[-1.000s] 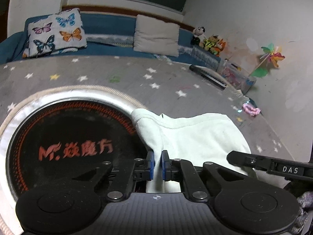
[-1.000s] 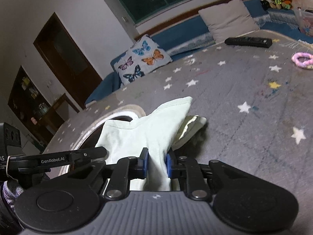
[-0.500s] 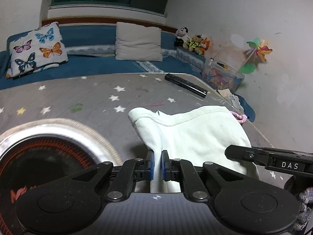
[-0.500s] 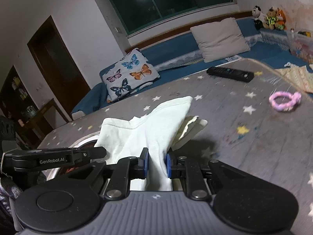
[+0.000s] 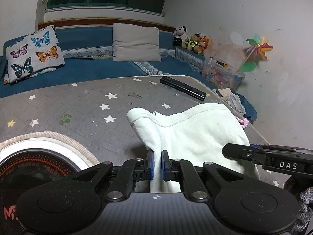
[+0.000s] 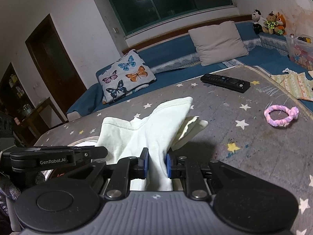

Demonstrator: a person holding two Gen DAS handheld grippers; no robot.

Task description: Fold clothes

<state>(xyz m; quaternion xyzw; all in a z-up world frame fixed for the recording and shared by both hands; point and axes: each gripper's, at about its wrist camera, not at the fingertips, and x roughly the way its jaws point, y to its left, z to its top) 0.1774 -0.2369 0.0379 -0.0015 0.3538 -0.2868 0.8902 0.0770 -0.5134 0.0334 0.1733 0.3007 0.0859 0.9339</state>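
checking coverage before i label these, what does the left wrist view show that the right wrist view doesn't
Left wrist only: the pinwheel on the wall and the round black mat.

Right wrist only: the door, the shelf and the whole pink ring.

Both: the pale garment clamped in the left gripper and right gripper, the remote, both pillows and the plush toys.

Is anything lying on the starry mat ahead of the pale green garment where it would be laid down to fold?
Nothing directly ahead. The pale green garment hangs pinched in both hand-held grippers, left and right. The remote control lies farther back; the pink braided ring lies off to the right.
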